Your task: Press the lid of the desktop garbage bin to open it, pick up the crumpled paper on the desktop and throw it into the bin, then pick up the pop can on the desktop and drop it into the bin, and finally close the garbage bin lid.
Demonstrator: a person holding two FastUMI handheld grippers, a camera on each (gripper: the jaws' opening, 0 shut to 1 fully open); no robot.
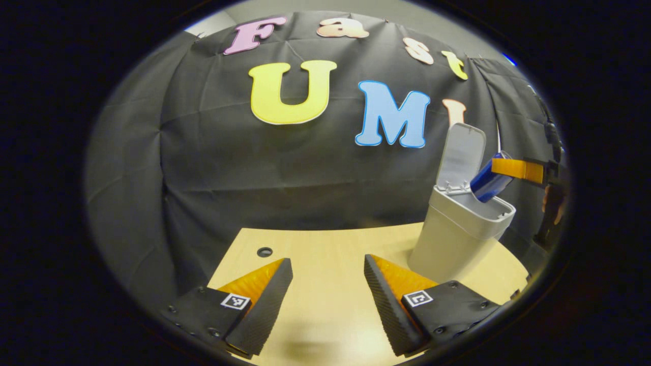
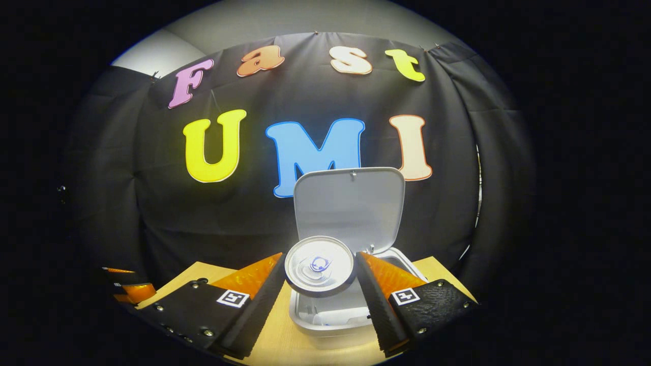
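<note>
Nearest to us in the left gripper view, the left gripper (image 1: 328,284) hangs over the pale wooden table (image 1: 325,315) with its jaws spread wide and nothing between them, only bare tabletop below. A small dark round hole (image 1: 264,251) sits in the table near its far left edge. Farther off and to the right stands the garbage bin (image 1: 455,239), its lid (image 1: 462,157) swung up and leaning back toward the black cloth wall (image 1: 229,168). Over the bin's open mouth we see the pop can (image 1: 488,182), blue on its side and tilted, its lower end dipping toward the opening, clamped by the right gripper (image 1: 513,169), which reaches in from the right (a bit of a hand shows behind it at the view's edge). In the right gripper view, that gripper's two fingers (image 2: 259,292) press on either side of the can, whose silvery end faces us and blocks part of the bin's opening. Just beyond and below it lies the bin's rim, and inside, low down, something white (we cannot tell what). The raised lid stands behind the can, hiding part of the wall. At the far left edge we glimpse part of the left gripper.
</note>
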